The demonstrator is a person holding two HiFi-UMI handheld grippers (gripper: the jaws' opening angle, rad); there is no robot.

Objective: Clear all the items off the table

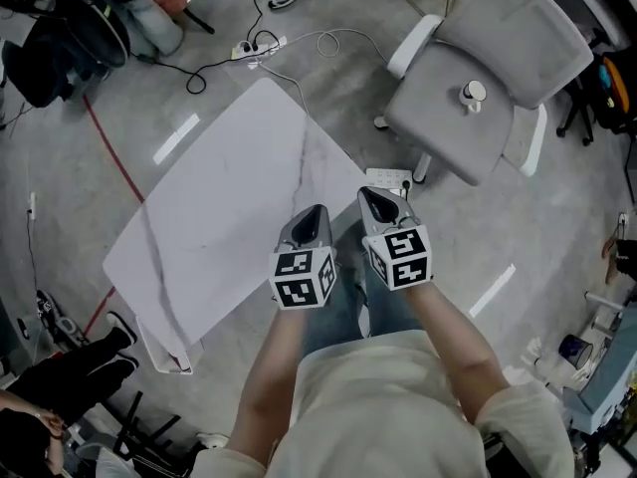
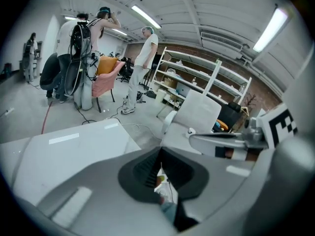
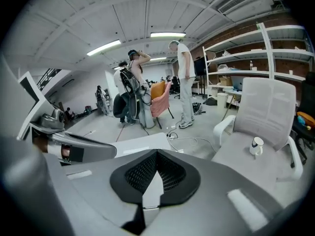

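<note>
The white table (image 1: 219, 217) with faint grey veins stands on the concrete floor, and only the veining shows on its top. My left gripper (image 1: 317, 210) and right gripper (image 1: 370, 195) hang side by side over the table's near right edge, both shut with nothing between the jaws. In the left gripper view its jaws (image 2: 160, 166) meet, with the table (image 2: 64, 146) at the left. The right gripper's jaws (image 3: 156, 173) are closed too. A small white mug (image 1: 474, 95) sits on the seat of a grey chair (image 1: 508, 48); the right gripper view shows the mug (image 3: 256, 145) as well.
The grey chair (image 3: 266, 112) stands just right of the table. A power strip (image 1: 388, 179) lies on the floor between them, another (image 1: 261, 46) with cables lies beyond the table's far corner. People (image 2: 142, 68) stand farther back near shelves (image 2: 206, 82). Another person's legs (image 1: 70, 366) are at lower left.
</note>
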